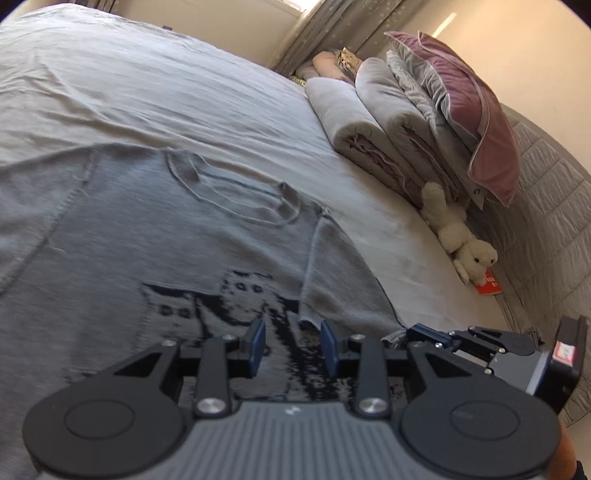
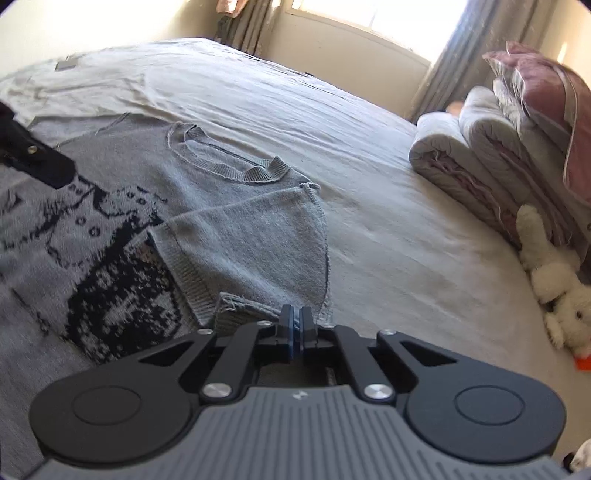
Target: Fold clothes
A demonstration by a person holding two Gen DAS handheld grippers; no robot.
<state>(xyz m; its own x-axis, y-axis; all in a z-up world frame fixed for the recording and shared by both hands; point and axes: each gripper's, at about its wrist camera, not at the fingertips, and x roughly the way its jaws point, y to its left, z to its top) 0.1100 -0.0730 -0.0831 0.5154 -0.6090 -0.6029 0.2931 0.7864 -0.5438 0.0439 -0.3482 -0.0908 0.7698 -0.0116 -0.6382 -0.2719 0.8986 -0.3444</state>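
A grey knitted sweater point(image 1: 147, 240) with a dark pattern lies flat on the bed, neckline point(image 2: 229, 162) away from me. One sleeve point(image 2: 258, 229) is folded in over the body. My left gripper point(image 1: 292, 345) hovers open over the dark pattern, with nothing between its blue pads. In the right wrist view, part of it shows as a dark shape point(image 2: 37, 158) at the left edge. My right gripper point(image 2: 295, 321) is shut at the sweater's side edge, just below the folded sleeve. In the left wrist view a little grey knit bunches at the right gripper's tips point(image 1: 412, 330).
The bed sheet point(image 1: 184, 92) stretches far beyond the sweater. Rolled quilts point(image 1: 369, 122) and a pink pillow point(image 1: 472, 110) are stacked against the padded headboard point(image 1: 546, 221). A white plush toy point(image 1: 461, 240) and a red item point(image 1: 489, 286) lie below them. Curtains and a bright window point(image 2: 369, 14) stand behind.
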